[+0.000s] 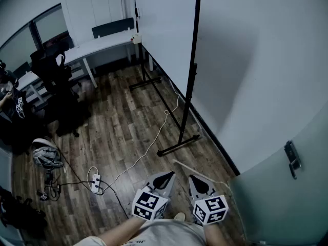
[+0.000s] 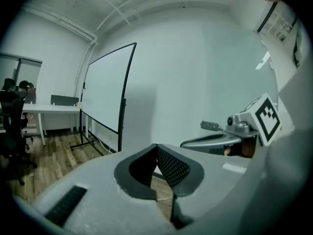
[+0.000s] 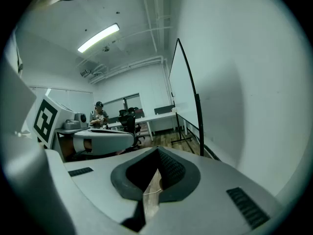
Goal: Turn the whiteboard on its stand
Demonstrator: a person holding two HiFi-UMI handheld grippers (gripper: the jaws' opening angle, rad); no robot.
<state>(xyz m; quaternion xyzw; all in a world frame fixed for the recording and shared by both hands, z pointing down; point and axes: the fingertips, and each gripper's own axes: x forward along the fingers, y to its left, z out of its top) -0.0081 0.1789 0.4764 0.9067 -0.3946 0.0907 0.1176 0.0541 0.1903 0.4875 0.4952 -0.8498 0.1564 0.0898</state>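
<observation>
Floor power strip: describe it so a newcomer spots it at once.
From the whiteboard by the right wall, follow the white cable across the wood floor. It ends at the power strip, left of the left gripper: the only small white block among black cords.

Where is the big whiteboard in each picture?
Head view: the whiteboard is at the top, in the middle.
Left gripper view: it is left of centre.
Right gripper view: it is right of centre.
Shared landmark: the white desk at its far end.
</observation>
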